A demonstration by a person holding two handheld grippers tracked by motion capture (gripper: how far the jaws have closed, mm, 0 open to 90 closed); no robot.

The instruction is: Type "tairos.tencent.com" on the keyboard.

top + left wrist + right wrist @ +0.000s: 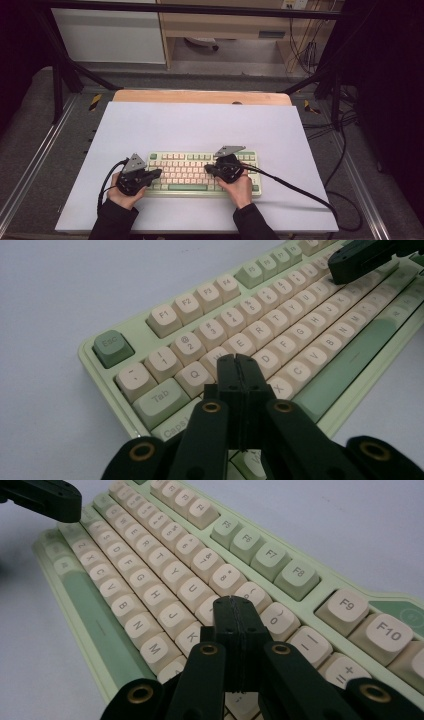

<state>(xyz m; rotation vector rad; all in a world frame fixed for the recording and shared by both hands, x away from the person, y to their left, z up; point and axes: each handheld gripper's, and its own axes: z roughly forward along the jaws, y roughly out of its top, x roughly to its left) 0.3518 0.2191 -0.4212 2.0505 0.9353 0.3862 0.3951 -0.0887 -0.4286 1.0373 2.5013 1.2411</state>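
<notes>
Closest to the person, two dark-sleeved forearms are coming in over the near edge of the white tabletop, each hand gripping a black two-jaw tool. The left tool is sitting at the left end of the pale green keyboard with cream keycaps, its jaws pressed together with nothing between them; in the left gripper view its tool tip is hovering over the keys around W, E and S, though I cannot tell if it is touching them. The right tool is hanging over the right-hand half of the keyboard, jaws also squeezed together and holding nothing; in the right gripper view its tip is sitting above the keys near K, just below the 9 and 0 keys. The keyboard itself is lying flat near the front of the tabletop, roughly centred, long side running left to right. Beyond it the white surface is stretching away to a light wooden strip at the far edge.
</notes>
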